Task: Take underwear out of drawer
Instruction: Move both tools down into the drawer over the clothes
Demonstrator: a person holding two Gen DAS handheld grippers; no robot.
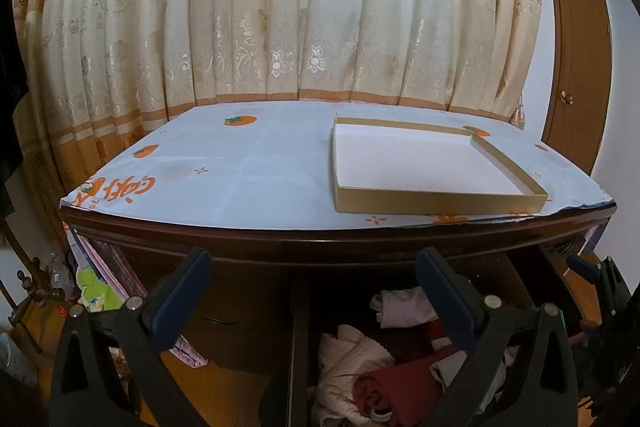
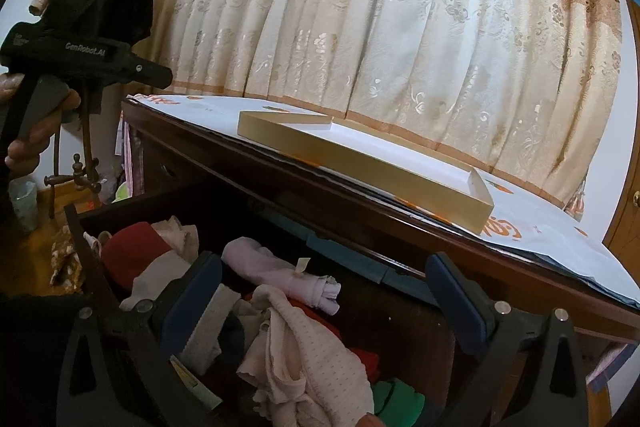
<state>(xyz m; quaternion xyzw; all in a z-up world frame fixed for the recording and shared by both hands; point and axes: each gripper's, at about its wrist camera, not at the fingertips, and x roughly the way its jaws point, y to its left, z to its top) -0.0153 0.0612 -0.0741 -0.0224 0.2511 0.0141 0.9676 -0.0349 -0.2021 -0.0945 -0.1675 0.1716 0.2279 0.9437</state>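
Note:
The dark wooden drawer [image 2: 80, 227] stands pulled open, full of rolled and crumpled underwear: a pale pink roll [image 2: 280, 275], a cream dotted piece [image 2: 312, 359], a red piece [image 2: 132, 251]. In the left wrist view the same drawer shows a white roll [image 1: 404, 307], a dark red roll [image 1: 396, 387] and a cream piece [image 1: 352, 359]. My left gripper [image 1: 316, 267] is open and empty in front of the dresser, above the drawer's left part. My right gripper [image 2: 324, 271] is open and empty just above the clothes. The left gripper's body [image 2: 80, 59] shows in the right wrist view, held by a hand.
The dresser top [image 1: 248, 171] carries a white cloth with orange prints and a shallow gold-rimmed empty box [image 1: 424, 163], also in the right wrist view [image 2: 360, 155]. A floral curtain [image 1: 280, 7] hangs behind. A brown door [image 1: 576, 75] is at right. A coat stand [image 2: 84, 167] and clutter sit left.

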